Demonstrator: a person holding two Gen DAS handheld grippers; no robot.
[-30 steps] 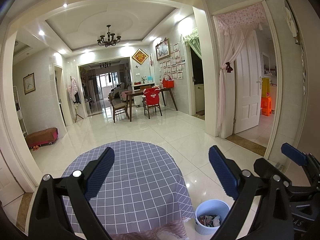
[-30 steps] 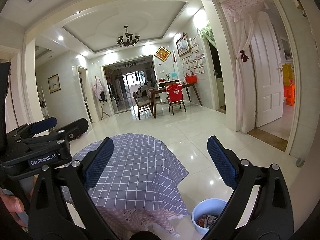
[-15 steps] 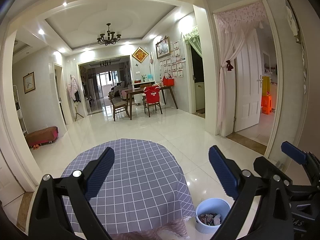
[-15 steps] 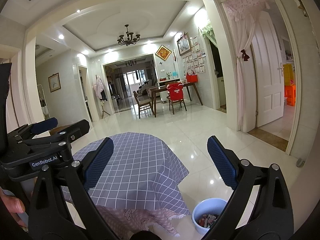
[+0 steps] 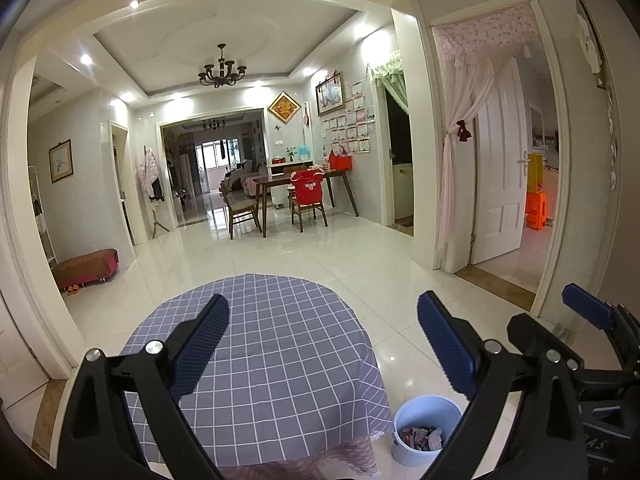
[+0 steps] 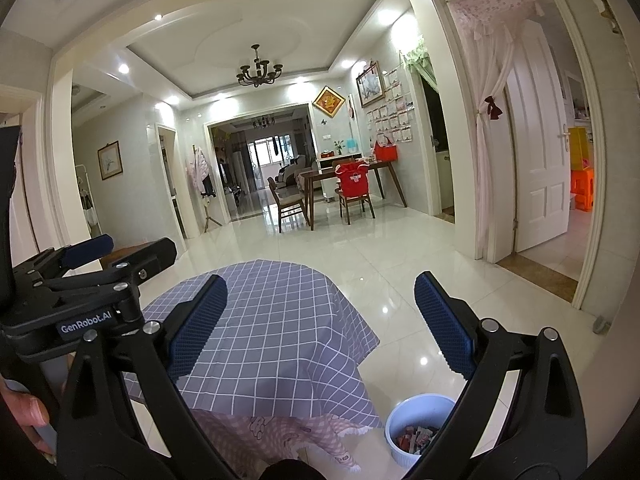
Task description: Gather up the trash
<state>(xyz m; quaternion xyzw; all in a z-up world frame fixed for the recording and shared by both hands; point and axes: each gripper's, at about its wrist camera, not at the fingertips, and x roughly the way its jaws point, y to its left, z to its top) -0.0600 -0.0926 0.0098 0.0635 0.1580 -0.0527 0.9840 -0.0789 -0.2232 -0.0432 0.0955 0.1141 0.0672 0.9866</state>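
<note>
A light blue bin (image 5: 425,428) stands on the floor to the right of a round table (image 5: 264,356) covered with a grey checked cloth. The bin holds a heap of wrappers (image 5: 420,437). It also shows in the right wrist view (image 6: 418,426). The tabletop (image 6: 264,320) shows no loose items. My left gripper (image 5: 322,344) is open and empty, held above the table. My right gripper (image 6: 320,326) is open and empty, held above the table too. The right gripper's body (image 5: 580,344) shows at the left view's right edge. The left gripper's body (image 6: 80,292) shows at the right view's left edge.
White glossy tile floor (image 5: 352,256) stretches ahead to a dining table (image 5: 304,184) with chairs. A white door (image 5: 500,184) with a pink curtain stands open on the right. A low red bench (image 5: 86,268) sits by the left wall.
Both views have lifted and tilted very slightly. The grippers stay open and empty. The left gripper's body sits a little higher in the right wrist view.
</note>
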